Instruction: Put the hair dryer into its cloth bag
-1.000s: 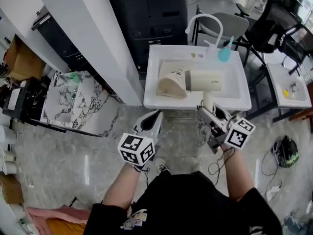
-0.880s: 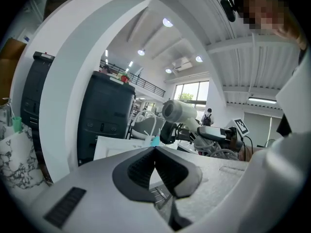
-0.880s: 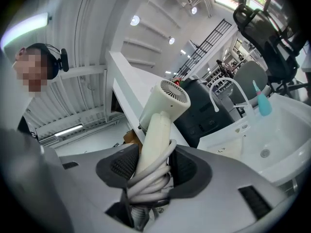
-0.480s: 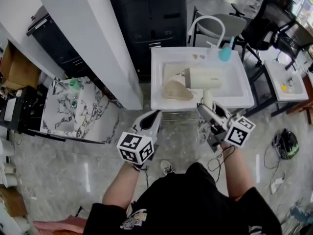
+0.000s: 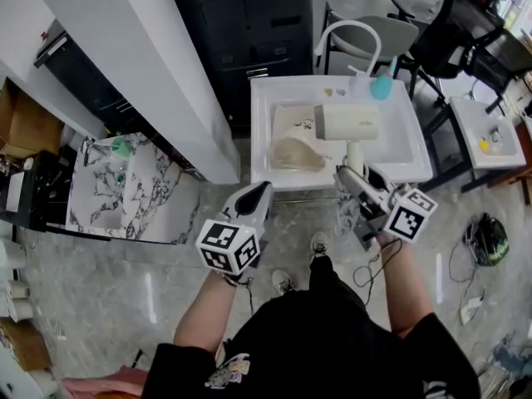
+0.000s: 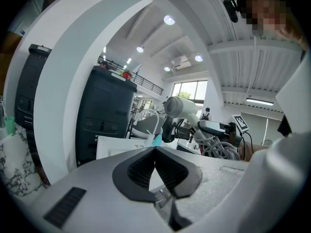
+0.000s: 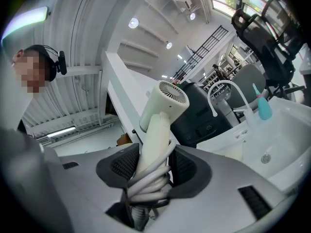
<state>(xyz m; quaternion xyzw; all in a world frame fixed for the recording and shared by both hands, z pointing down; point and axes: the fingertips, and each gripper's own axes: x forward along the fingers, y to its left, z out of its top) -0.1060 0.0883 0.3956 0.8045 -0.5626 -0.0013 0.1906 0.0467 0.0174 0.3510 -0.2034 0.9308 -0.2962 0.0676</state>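
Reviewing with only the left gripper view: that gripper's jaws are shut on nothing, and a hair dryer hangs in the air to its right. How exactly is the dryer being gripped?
Observer: The right gripper is shut on the handle of the hair dryer, with the coiled cord pinched in alongside it.
Operator: And the cloth bag? I can't find it.
Observer: The beige cloth bag lies in the white sink, left of the dryer's barrel in the head view.
Operator: Is the dryer in yet?
Observer: No. The whole barrel is outside the bag, nozzle end towards it.
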